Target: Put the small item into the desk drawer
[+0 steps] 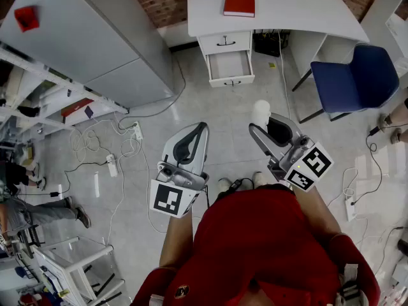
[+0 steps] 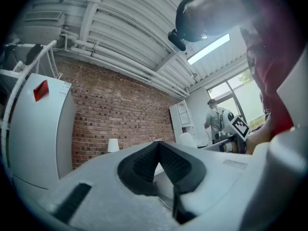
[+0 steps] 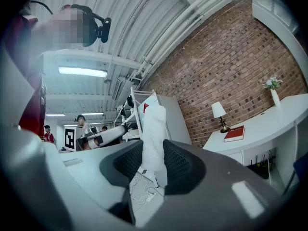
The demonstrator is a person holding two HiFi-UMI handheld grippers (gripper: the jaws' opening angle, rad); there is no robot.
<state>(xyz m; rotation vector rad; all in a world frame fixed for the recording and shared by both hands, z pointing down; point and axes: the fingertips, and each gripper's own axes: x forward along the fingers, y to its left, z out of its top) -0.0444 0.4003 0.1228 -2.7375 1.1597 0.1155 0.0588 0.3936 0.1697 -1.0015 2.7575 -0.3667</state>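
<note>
While upright, white item (image 3: pixel 154 143) between right fingers (image 3: pixel 182 166)

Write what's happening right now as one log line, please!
right gripper: shut on white item | left gripper: shut, empty | desk drawer: open, away from both grippers | item: not in drawer yet

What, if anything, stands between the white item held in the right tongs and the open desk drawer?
Nothing visible does. The white item, clamped in the right tongs, faces only bare floor up to the open drawer. The blue chair stands off to the right, the cables to the left.
</note>
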